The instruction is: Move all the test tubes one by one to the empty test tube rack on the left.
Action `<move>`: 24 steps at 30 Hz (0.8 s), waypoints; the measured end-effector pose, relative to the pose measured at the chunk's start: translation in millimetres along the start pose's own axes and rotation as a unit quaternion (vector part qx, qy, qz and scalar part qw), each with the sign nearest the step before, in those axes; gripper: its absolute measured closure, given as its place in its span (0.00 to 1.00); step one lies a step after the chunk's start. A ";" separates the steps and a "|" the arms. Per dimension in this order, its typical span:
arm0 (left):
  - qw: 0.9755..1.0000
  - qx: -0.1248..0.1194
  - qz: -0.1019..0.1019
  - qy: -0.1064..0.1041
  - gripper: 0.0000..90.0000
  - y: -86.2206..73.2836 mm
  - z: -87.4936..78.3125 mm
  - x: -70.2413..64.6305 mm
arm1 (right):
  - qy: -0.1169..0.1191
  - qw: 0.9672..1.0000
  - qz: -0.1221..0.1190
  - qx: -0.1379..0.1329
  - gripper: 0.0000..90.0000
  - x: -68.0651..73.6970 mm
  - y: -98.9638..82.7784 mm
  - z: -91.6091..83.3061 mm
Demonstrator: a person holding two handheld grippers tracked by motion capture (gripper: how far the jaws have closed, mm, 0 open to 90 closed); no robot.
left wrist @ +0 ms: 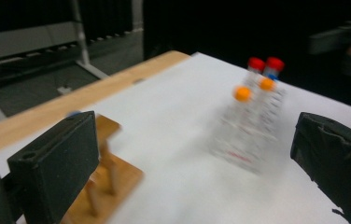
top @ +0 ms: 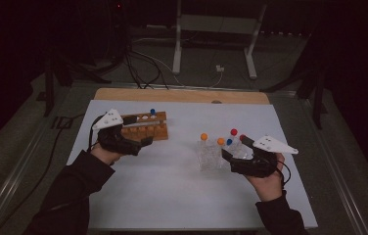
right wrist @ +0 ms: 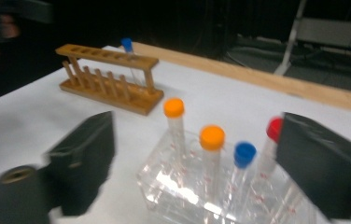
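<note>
Hovering just in front of the wooden test-tube rack [top: 145, 125] near the white worktop's [top: 162, 196] left edge, the left gripper [top: 144, 142], jaws spread wide with nothing between them. Standing upright in that rack's far row, one blue-capped tube [top: 152, 112]. Toward the worktop's right edge, the right gripper [top: 227, 155], jaws apart and empty, just beside the clear plastic tube rack [right wrist: 197, 191]. Held upright in the clear rack: two orange-capped tubes [right wrist: 174, 108], a blue-capped one [right wrist: 244, 154] and two red-capped ones [left wrist: 256, 64], the nearer red cap partly hidden behind the right jaw in the right gripper view.
</note>
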State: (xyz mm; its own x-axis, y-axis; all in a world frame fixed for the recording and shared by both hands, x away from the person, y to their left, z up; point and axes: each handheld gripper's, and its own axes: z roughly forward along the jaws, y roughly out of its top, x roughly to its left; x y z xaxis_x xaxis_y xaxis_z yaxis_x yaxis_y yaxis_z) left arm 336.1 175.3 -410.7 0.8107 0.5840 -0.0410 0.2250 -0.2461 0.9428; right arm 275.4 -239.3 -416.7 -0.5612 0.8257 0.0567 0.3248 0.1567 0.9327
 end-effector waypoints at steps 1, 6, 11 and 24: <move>1.000 0.001 0.004 -0.002 0.02 -3.4 -2.1 -4.3 | -0.004 1.000 0.009 0.006 0.21 -2.5 -3.1 1.7; 1.000 0.013 0.014 -0.010 0.02 -20.4 -9.9 -21.8 | -0.015 0.999 0.022 0.033 0.43 -10.1 -17.1 8.7; 1.000 0.010 0.016 -0.018 0.02 -36.8 -15.1 -36.6 | -0.045 0.997 0.018 0.060 0.57 -14.9 -25.0 16.6; 0.999 0.017 0.021 -0.038 0.02 -62.2 -16.7 -61.4 | -0.070 0.992 0.022 0.101 0.71 -21.7 -31.9 39.9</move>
State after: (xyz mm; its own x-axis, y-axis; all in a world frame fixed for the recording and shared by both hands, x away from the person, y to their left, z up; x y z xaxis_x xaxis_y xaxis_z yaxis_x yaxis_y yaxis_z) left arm 263.3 167.7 -461.4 0.8579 0.5131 -0.0272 0.2064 -0.2956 0.9328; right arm 307.6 -240.6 -461.9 -0.4371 0.8988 0.0325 0.5002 0.2129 0.8393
